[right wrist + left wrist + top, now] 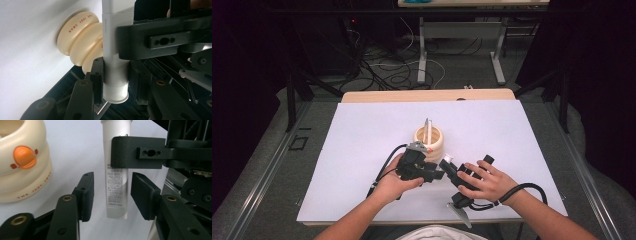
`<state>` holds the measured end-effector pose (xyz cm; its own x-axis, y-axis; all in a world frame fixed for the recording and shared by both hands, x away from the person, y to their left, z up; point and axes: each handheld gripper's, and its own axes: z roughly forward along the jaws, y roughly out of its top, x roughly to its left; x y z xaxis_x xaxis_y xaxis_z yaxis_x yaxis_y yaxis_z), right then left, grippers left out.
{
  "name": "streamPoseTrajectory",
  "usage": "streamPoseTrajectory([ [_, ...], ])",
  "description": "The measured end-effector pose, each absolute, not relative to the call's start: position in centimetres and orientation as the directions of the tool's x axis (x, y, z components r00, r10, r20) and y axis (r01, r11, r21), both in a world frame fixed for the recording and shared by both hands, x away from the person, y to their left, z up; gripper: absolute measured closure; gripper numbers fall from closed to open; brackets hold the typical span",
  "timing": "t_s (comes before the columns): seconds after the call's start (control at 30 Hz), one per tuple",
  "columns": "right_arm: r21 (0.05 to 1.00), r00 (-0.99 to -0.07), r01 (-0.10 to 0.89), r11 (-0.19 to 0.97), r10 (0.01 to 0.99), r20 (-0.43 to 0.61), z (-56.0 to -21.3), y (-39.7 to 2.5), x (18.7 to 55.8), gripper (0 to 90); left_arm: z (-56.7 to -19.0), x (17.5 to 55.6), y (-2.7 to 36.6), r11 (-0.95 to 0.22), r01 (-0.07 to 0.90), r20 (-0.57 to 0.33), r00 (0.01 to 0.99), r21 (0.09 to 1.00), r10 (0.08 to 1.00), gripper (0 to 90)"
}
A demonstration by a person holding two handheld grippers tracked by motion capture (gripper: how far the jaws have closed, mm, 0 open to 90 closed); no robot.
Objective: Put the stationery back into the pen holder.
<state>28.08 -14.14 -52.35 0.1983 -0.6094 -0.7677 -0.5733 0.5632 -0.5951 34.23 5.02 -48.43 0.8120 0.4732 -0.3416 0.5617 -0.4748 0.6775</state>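
At frame centre, the right gripper [115, 77] clamps the frosted plastic tube [115, 50] so the left gripper [112, 192], jaws parted around it, can take it beside the cream duck-faced holder [22, 165].

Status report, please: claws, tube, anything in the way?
Right claw shut on tube. Left claw open around tube, not touching. Duck cup close beside, apart.

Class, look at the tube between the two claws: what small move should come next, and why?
Probably close the left claw on the tube. Its jaws stand open on either side of the tube's labelled part, with gaps, while the right claw grips the tube farther along. The tube looks lined up for a second grip.
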Motion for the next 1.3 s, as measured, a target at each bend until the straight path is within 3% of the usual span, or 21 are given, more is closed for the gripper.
streamPoseTrajectory([
  [0.37, -0.595, 0.201, -0.583, 0.553, -0.612, -0.765, -52.46, -14.02, 28.06, 67.3, -48.46, 34.56, 4.55, -0.495, 0.583, -0.367, 0.804, 0.644, 0.469, 66.5],
  [1.03, -0.572, 0.171, -0.595, 0.564, -0.607, -0.776, -52.39, -13.87, 28.29, 66.5, -48.62, 34.68, 4.46, -0.454, 0.634, -0.410, 0.763, 0.626, 0.500, 68.5],
  [1.3, -0.537, 0.161, -0.593, 0.600, -0.565, -0.809, -51.91, -13.98, 28.39, 60.0, -48.41, 34.99, 5.19, -0.427, 0.644, -0.406, 0.748, 0.634, 0.525, 68.8],
])
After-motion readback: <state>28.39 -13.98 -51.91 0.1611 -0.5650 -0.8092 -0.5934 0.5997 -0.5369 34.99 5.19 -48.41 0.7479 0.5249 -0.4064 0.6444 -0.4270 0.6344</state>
